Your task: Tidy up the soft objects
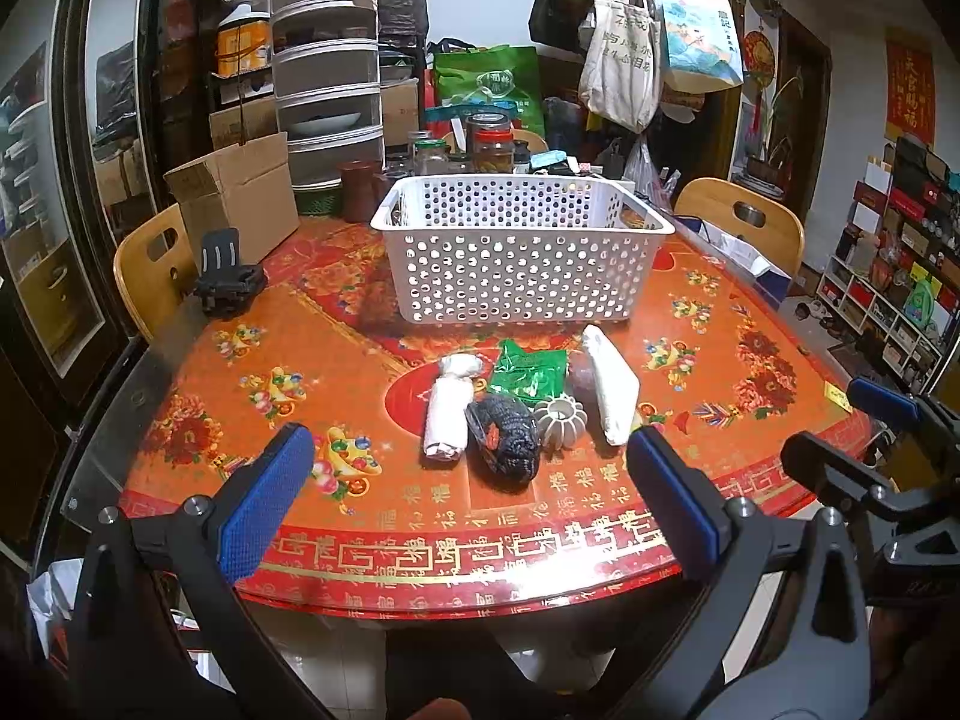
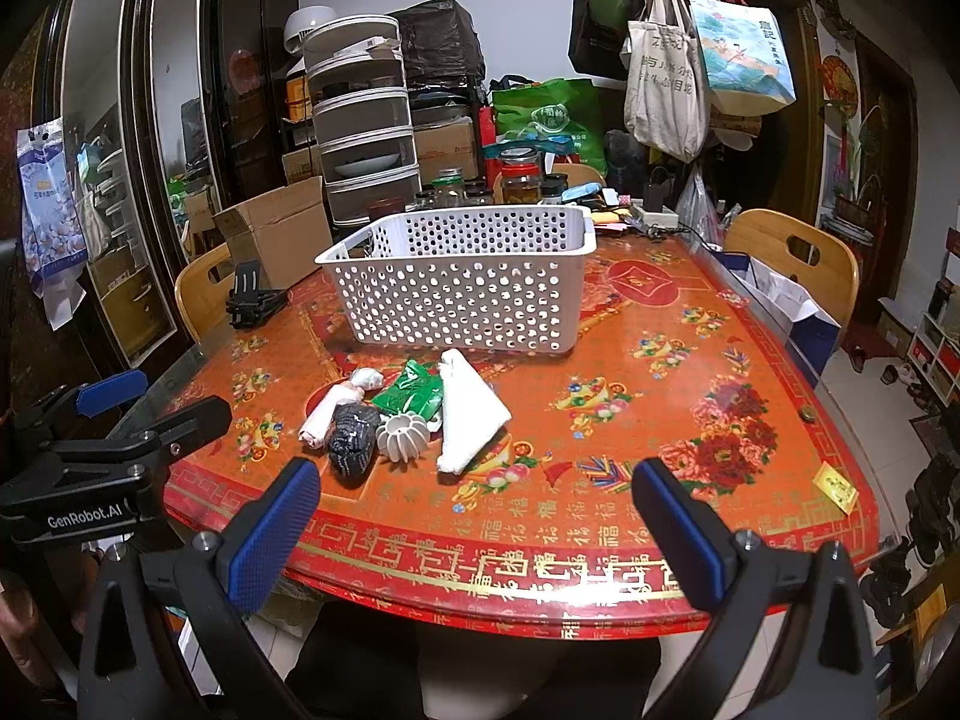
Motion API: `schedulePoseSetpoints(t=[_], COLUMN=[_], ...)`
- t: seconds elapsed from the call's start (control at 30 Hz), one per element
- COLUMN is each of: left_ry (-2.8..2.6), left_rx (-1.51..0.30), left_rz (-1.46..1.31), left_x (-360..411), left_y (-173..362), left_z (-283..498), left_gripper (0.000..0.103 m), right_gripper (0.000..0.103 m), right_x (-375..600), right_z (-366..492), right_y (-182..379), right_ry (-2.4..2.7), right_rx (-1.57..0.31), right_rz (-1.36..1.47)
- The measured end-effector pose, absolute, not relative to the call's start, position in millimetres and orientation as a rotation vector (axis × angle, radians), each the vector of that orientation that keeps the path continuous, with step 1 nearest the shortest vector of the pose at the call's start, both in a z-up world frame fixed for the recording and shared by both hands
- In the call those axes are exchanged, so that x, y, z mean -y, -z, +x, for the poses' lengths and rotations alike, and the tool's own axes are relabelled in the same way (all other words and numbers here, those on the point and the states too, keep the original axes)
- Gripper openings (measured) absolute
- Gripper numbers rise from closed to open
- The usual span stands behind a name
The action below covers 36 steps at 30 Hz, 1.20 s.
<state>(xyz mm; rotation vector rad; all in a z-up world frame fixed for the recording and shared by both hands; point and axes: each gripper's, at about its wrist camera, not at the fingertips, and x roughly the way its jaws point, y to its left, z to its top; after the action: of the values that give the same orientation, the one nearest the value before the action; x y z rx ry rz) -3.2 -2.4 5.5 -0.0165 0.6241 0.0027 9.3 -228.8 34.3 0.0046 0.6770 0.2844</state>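
Five soft things huddle mid-frame on the tabletop (image 1: 252, 396) before the white basket (image 1: 516, 252): white roll (image 1: 447, 414), dark knit (image 1: 504, 438), green packet (image 1: 528, 369), ribbed puff (image 1: 561, 417), folded towel (image 1: 609, 384). Left hand-held gripper (image 1: 468, 498) spread wide, empty, low in frame short of them; right hand-held gripper (image 2: 474, 525) likewise.

Perforated basket (image 1: 516, 252) stands mid-table (image 1: 240, 420), jars (image 1: 492, 144) behind it, cardboard box (image 1: 240, 198) to its left rear. Before the basket, a row from left to right: rolled cloth (image 1: 447, 411), knitted item (image 1: 504, 438), ribbed round piece (image 1: 561, 417), folded towel (image 1: 609, 384). Plastic packet (image 1: 528, 369) lies behind the ribbed piece
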Motion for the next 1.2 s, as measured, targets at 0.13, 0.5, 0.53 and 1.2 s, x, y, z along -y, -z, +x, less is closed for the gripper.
schedulePoseSetpoints(t=[0.13,0.5,0.53,1.2], left_ry=[-0.003,-0.002,-0.003,-0.001], left_rx=[-0.623,-0.623,-0.623,-0.624], left_rz=[-0.017,-0.017,-0.016,-0.016], left_x=[1.9,2.5,2.7,3.4], left_y=[-5.8,-5.9,-5.9,-6.1], left_z=[-3.2,-3.6,-3.5,-3.2], left_gripper=[0.103,0.103,0.103,0.103], right_gripper=[0.103,0.103,0.103,0.103], right_x=[229.8,229.6,229.9,228.8], right_z=[9.3,9.3,9.1,9.1], right_y=[-35.9,-35.2,-35.8,-34.7], right_ry=[-0.283,-0.283,-0.283,-0.285], right_rx=[-0.676,-0.676,-0.676,-0.68], right_rz=[0.006,0.007,0.007,0.009])
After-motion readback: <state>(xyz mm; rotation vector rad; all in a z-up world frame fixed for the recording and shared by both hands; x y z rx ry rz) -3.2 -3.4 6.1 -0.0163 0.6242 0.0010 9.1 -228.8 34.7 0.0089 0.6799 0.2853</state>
